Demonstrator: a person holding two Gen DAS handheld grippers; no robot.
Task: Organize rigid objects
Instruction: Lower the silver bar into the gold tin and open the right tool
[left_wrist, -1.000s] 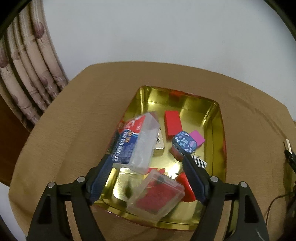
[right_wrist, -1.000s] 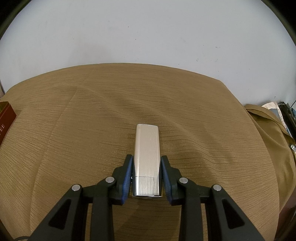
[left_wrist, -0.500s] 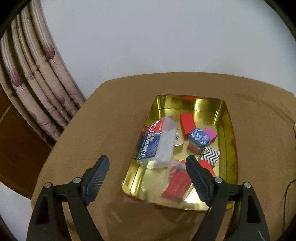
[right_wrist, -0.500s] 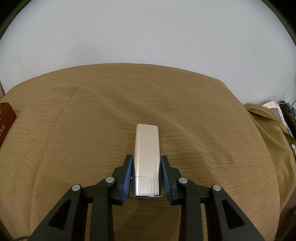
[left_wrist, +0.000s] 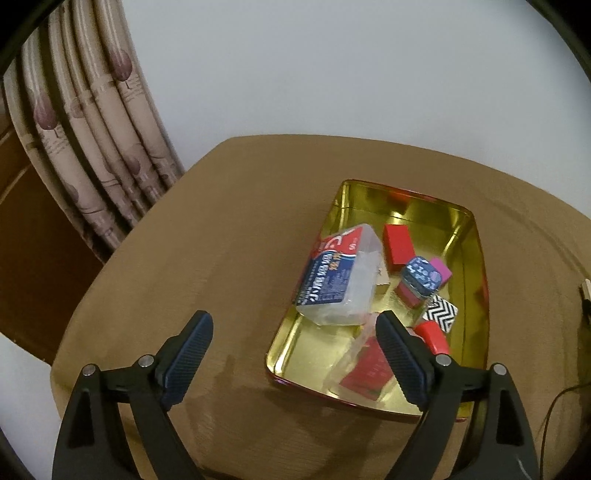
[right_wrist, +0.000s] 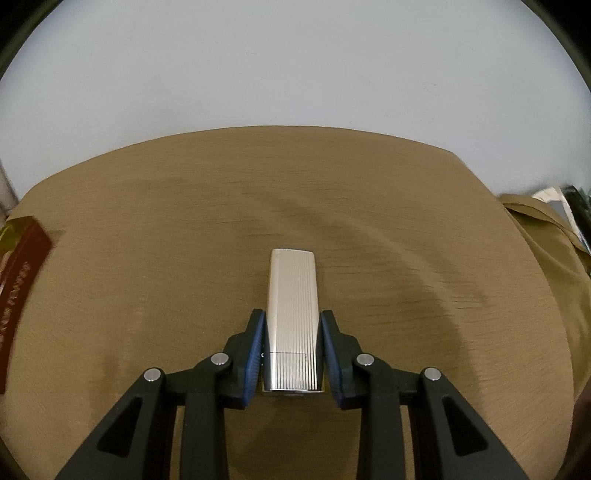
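Left gripper (left_wrist: 291, 341): jaws spread wide, have just been opening, nothing between the pads. It hangs over the near-left corner of the gold tin tray (left_wrist: 476, 258), above the brown cloth desk (left_wrist: 207, 266).

Right gripper (right_wrist: 291, 350): jaws clamped on a silver ribbed metal case (right_wrist: 293, 314), slim, rectangular, pointing away over bare desk cloth.

Tray is shiny and shallow. It holds a clear plastic box with blue-red label (left_wrist: 338, 275), a flat red block (left_wrist: 397, 249), a small blue patterned tin (left_wrist: 421, 275) and a black-white zigzag card (left_wrist: 441, 314).

Only the left view shows the tray contents and the curtain (left_wrist: 96, 147); only the right view shows the case.
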